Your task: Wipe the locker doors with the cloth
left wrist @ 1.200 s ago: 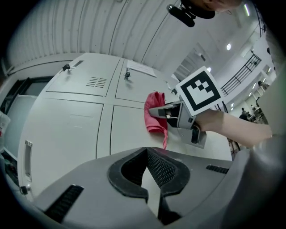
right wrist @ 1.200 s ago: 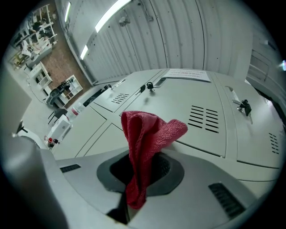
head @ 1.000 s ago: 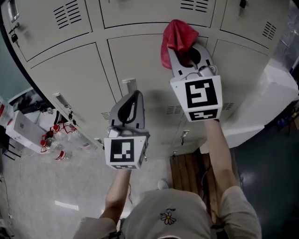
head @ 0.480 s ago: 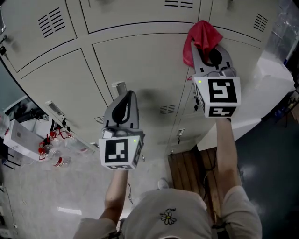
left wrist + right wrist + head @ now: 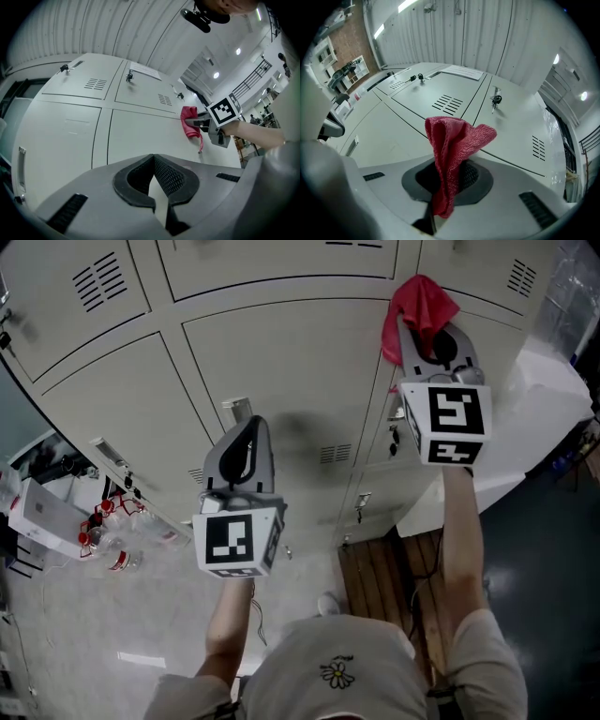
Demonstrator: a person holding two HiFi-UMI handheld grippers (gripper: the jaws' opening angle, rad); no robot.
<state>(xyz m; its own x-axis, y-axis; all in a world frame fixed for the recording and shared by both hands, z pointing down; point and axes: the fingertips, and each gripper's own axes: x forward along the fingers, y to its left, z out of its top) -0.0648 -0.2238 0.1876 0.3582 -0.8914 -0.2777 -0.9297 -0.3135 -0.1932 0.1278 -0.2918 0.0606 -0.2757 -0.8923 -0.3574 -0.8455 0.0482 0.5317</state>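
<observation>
- Pale floor (image 5: 112, 624), shiny, btm left.
- Clear bottles (image 5: 105, 542) w/ red caps on it, near base of lockers (image 5: 281, 362).
- Wooden slat board (image 5: 380, 582) on floor, ctr-right.

The cloth (image 5: 424, 298), at 1 o'clock, is crimson against pale cream locker doors (image 5: 281, 371). The left gripper (image 5: 246, 425) and right gripper (image 5: 429, 332) are grey, with black pads (image 5: 473, 176) and black-and-white square-patterned marker cubes (image 5: 453, 423). The bottles (image 5: 112, 545) at 9 o'clock have red caps.
</observation>
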